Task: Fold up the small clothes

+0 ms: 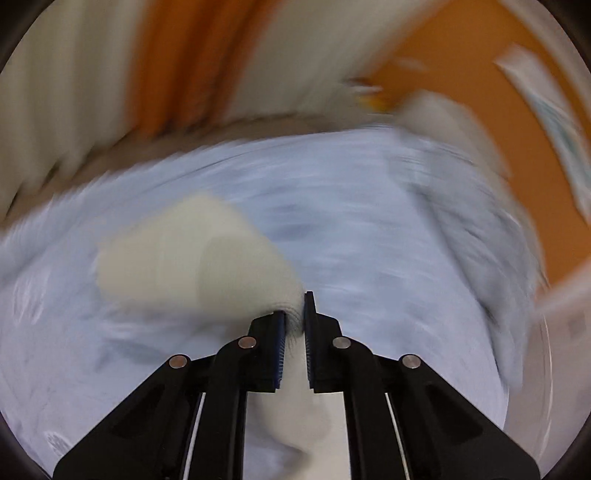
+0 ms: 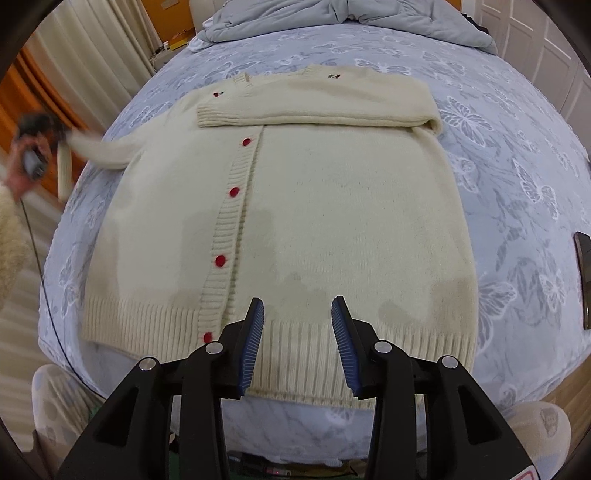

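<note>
A cream knit cardigan [image 2: 314, 206] with red buttons lies flat on the bed. Its right sleeve [image 2: 317, 107] is folded across the chest. Its left sleeve [image 2: 107, 149] is stretched out past the bed's left edge. My left gripper [image 1: 294, 314] is shut on that sleeve's cuff [image 1: 192, 254]; this view is blurred by motion. It also shows in the right wrist view [image 2: 35, 155], far left. My right gripper [image 2: 297, 306] is open and empty, hovering over the cardigan's ribbed hem [image 2: 295, 354].
The bed has a pale blue butterfly-print sheet [image 2: 509, 192]. A grey-blue duvet [image 2: 332, 14] is bunched at the far end. A dark phone-like object [image 2: 583, 280] lies at the bed's right edge. Curtains [image 2: 103, 55] and orange wall stand at the left.
</note>
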Demonstrator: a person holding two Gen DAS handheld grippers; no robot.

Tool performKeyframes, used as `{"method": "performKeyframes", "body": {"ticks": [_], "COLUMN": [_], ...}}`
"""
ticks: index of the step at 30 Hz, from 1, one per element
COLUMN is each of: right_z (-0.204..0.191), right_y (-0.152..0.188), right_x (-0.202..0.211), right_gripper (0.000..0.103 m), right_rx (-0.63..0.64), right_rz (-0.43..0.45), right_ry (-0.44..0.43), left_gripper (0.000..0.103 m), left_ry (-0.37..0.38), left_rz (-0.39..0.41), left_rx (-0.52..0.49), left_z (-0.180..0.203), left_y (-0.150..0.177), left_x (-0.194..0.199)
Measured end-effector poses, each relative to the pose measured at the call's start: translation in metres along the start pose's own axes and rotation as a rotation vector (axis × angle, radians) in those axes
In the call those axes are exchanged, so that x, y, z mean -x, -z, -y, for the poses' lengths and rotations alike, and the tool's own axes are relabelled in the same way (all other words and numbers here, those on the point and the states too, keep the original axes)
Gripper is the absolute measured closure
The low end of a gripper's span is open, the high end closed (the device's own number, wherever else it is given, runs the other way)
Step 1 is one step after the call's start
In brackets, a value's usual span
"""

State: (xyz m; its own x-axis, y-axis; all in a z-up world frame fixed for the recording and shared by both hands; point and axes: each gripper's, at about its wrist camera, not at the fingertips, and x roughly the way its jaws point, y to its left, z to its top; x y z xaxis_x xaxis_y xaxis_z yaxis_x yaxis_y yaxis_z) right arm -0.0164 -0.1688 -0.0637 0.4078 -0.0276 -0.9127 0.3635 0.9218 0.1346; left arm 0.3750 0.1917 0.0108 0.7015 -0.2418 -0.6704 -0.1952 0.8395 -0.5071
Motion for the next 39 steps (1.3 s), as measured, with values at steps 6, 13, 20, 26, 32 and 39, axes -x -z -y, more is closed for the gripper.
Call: {"method": "performKeyframes", "body": {"ticks": [6,13,20,26,32,39], "right_z": [0.002,0.021,0.037,0.028,0.003,-0.031], "right_y": [-0.017,-0.029,-0.033,-0.035,-0.076,-0.177], "right_x": [-0.005,0.004,0.007,0.0,-0.009,-0.056], "right_gripper": [0.065,0.056,0.056,0.056,0.056,0.054], "right_rx": [-0.033,-0.044,-0.092,-0.086,-0.035,-0.041], "right_rz": [0.034,0.089,0.113,0.091,0.103,0.102], "right_ry": [-0.007,0.02,0.028,0.013,-0.032,-0.093], "left_gripper": [0.053,0.019,0.019,0.019,0.018,0.018], "left_ry": [0.287,0.092,-0.097,-0.112,-0.076,-0.053], "left_rz": [-0.164,-0.267,-0.263,-0.288,-0.325,-0.335], "left_rx": [-0.357,-0.393,-0.282,-0.223,-0.225,-0.295], "left_z": [0.148,0.097,0.008,-0.027,-0.02,-0.004], "left_y": [0.119,0.229,0.225,0.224,0.235,0.248], "left_x": [0.037,0.036,0.057,0.071,0.065,0.066]}}
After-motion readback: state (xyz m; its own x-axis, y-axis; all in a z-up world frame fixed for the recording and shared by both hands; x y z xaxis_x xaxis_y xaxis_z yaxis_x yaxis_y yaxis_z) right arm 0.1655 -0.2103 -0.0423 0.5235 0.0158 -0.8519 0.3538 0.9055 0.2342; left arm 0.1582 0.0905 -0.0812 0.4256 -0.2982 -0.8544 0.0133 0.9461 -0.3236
